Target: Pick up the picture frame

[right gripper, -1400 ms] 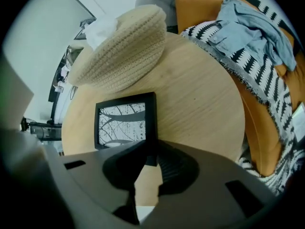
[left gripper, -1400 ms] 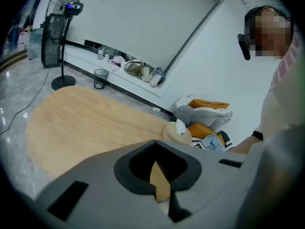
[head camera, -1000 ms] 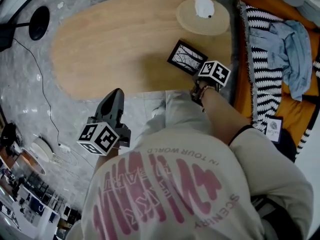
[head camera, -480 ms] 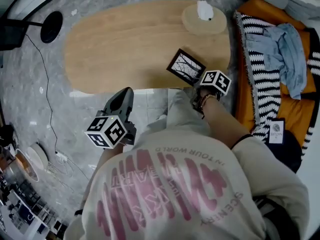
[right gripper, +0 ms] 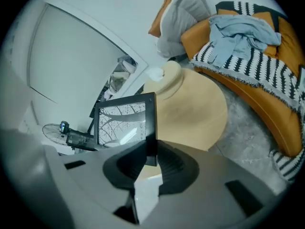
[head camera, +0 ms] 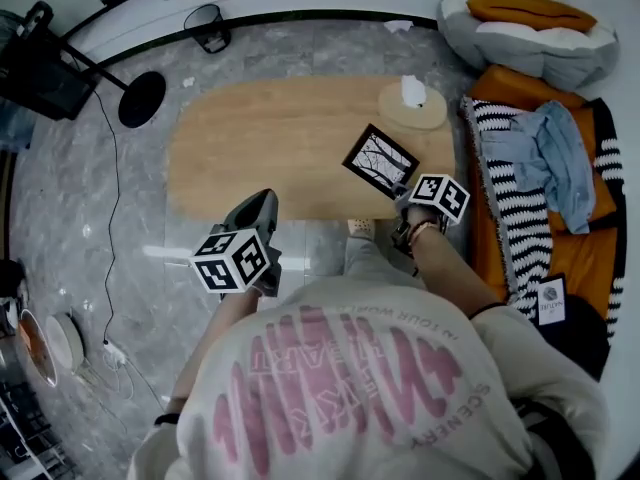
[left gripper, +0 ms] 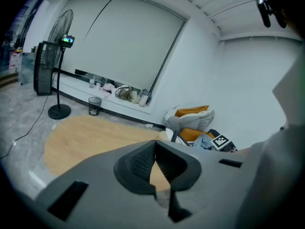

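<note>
The right gripper (right gripper: 147, 159) is clamping 1 edge of the black rectangular picture frame (head camera: 380, 160), holding it above the near right part of the oval wooden table (head camera: 270, 138). The left gripper (left gripper: 155, 162) is hovering empty, jaws together.

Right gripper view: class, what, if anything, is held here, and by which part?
The right gripper holds the picture frame, jaws clamped on one corner of its black border. The left gripper holds nothing.

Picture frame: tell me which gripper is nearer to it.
Right. The right gripper is clamped on the picture frame's edge; the left gripper hangs shut and empty by the table's near edge, well apart from it.
</note>
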`<state>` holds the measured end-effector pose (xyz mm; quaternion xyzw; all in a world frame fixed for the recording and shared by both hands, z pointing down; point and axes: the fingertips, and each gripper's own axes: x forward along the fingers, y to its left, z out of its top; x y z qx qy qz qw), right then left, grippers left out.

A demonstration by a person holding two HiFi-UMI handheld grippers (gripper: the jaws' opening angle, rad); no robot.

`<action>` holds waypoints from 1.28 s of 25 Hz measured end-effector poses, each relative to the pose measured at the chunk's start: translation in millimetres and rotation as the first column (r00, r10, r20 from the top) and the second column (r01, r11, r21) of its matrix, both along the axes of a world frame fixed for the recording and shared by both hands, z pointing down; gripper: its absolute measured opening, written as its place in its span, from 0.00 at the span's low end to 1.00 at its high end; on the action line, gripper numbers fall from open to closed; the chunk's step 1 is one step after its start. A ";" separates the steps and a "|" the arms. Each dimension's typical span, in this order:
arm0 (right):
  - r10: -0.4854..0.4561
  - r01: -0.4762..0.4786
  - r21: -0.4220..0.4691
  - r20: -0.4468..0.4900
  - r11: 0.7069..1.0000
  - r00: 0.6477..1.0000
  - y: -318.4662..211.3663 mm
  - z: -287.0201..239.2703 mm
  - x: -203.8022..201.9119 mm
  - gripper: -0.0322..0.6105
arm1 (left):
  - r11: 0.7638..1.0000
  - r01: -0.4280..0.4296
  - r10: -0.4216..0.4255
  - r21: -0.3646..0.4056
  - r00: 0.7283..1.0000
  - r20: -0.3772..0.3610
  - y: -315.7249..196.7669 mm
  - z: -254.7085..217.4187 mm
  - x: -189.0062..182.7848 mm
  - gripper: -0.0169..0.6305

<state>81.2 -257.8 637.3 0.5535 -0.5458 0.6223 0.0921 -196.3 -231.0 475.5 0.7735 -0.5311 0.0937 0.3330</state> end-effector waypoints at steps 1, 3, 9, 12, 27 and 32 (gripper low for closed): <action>0.000 0.000 0.032 0.000 0.999 1.000 -4.1 -11.5 -2.4 0.16 | 1.000 0.001 -0.001 0.025 1.000 0.000 -1.9 -8.3 -2.0 0.03; -0.003 0.002 0.093 0.006 0.996 1.000 -10.3 -34.4 -9.6 0.16 | 0.997 0.005 -0.004 0.071 1.000 -0.008 -5.1 -23.9 -7.1 0.03; -0.059 0.058 0.270 -0.003 0.961 0.998 -18.5 -104.5 -41.1 0.16 | 0.980 0.007 0.000 0.199 0.999 -0.032 -4.5 -75.6 -26.9 0.03; -0.100 0.100 0.366 -0.020 0.925 0.995 -20.9 -143.0 -58.6 0.16 | 0.967 0.028 -0.014 0.255 0.998 -0.056 0.9 -99.9 -37.0 0.03; -0.167 0.121 0.641 0.011 0.758 0.986 39.0 -287.2 -98.8 0.16 | 0.904 0.067 -0.021 0.422 0.993 -0.114 72.2 -186.0 -49.9 0.03; -0.185 0.114 0.692 0.029 0.713 0.982 55.2 -319.9 -101.5 0.16 | 0.891 0.036 0.016 0.453 0.994 -0.110 95.6 -204.2 -38.3 0.03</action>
